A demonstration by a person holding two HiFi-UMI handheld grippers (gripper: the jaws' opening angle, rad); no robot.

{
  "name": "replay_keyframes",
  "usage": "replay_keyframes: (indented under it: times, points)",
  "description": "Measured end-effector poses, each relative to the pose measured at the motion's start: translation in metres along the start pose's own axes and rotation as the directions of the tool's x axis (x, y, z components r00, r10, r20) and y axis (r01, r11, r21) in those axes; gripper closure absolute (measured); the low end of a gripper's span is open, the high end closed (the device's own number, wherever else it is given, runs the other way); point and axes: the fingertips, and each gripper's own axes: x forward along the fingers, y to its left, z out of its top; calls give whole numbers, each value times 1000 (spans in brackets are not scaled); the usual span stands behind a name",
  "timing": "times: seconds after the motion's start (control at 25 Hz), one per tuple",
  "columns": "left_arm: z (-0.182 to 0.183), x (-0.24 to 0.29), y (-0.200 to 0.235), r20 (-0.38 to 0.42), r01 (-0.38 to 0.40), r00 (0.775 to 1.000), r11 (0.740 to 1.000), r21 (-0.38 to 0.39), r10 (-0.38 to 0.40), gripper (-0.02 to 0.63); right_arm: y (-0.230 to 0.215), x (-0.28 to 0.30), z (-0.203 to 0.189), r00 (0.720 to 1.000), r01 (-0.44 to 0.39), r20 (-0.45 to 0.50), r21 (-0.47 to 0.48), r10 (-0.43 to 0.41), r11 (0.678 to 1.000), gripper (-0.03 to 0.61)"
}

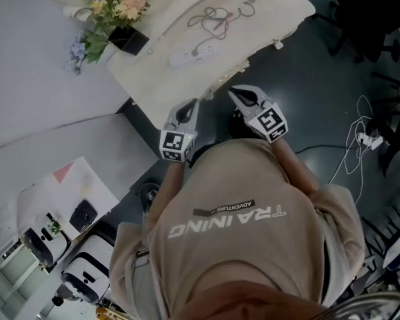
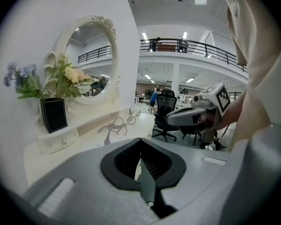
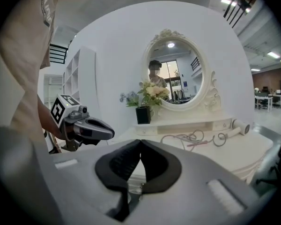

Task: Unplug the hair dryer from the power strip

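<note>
Hair dryer (image 3: 242, 125) lies at the right end of the white counter (image 1: 153, 79), and by the look of things the unplugging has not begun. The counter fills the upper middle of the head view. Just below its near edge hover the left gripper (image 1: 192, 107) and the right gripper (image 1: 235, 93), each with jaws pressed together on nothing. The power strip (image 1: 192, 57) sits mid-counter, with the looped cord (image 1: 212, 17) above it in the frame. The cord seems to run into the strip, though the plug is too small to confirm. Reaching, gripping the plug and pulling all look left to do.
</note>
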Motion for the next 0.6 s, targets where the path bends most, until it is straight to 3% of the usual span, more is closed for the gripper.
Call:
replay_keyframes:
  times: [0.28,0.6]
  points:
    - [31,64,30,-16,-93,996,994,-53,93,606,-59,32,-5,994,-107,-19,28,107,994,575]
    - [40,86,62,-65,-123,991,991,-47,120,606,-94,67,7,990,-138,-15,47,139,989,575]
